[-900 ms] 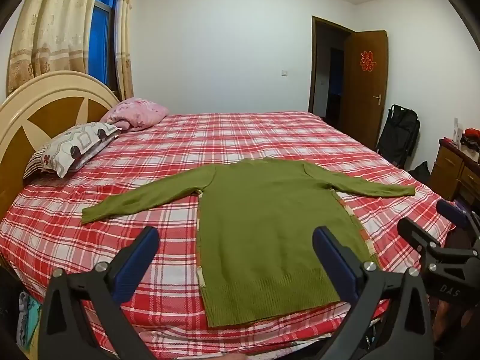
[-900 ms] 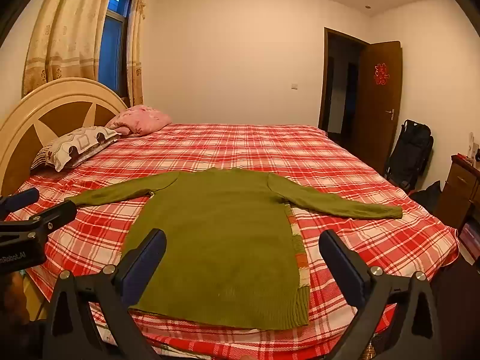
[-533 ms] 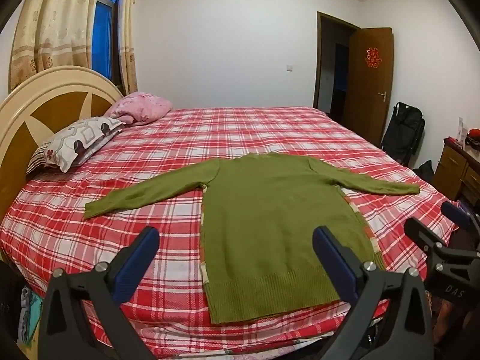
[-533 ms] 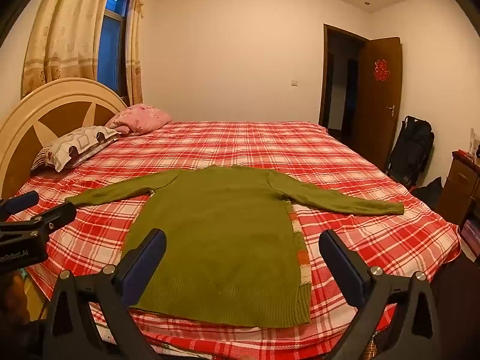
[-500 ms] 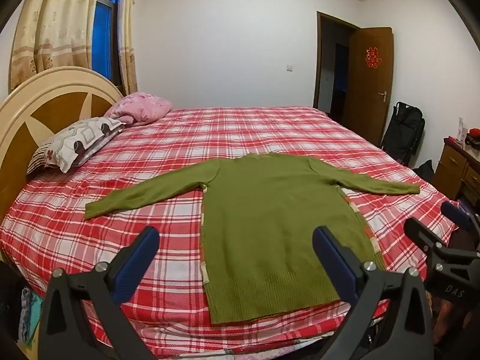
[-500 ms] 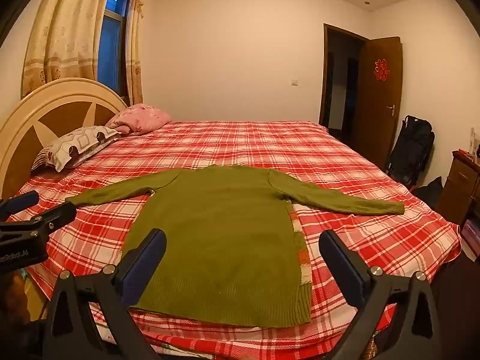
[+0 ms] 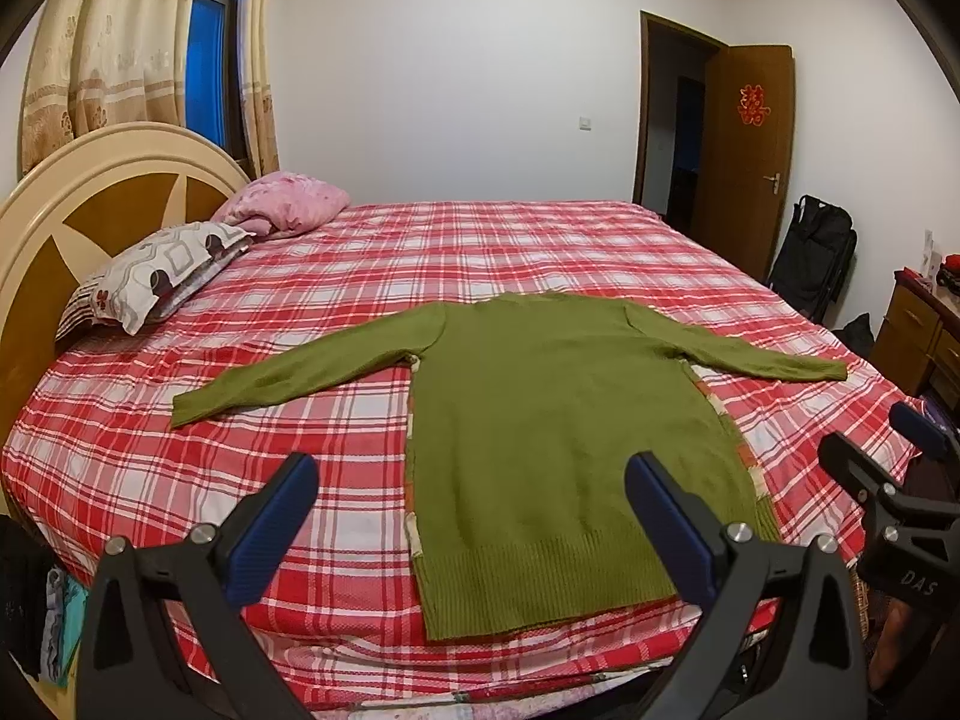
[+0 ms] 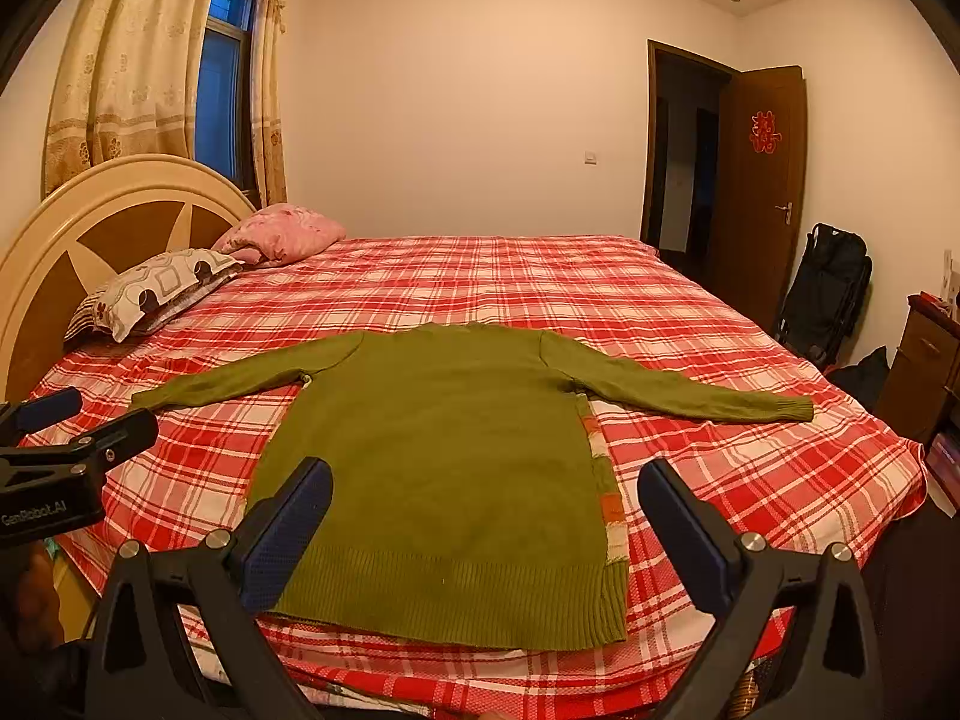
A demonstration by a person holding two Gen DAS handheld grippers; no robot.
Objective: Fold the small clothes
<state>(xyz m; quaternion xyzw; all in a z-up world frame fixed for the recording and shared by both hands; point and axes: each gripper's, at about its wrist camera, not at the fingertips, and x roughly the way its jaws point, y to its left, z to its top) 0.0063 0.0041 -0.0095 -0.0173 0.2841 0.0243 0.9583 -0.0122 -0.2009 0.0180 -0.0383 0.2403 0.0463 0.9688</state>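
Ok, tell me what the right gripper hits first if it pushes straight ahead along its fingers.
Most likely the green sweater. The right gripper is open, holds nothing, and points slightly down at the body above the ribbed hem, spread flat on the plaid bedspread. Nothing stands between, though depth is hard to judge.

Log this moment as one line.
stage: pre-fold | garment: olive-green knit long-sleeved sweater flat, sleeves spread, on red plaid bed cover | left hand-held gripper: open, empty | right hand-held gripper: open, empty
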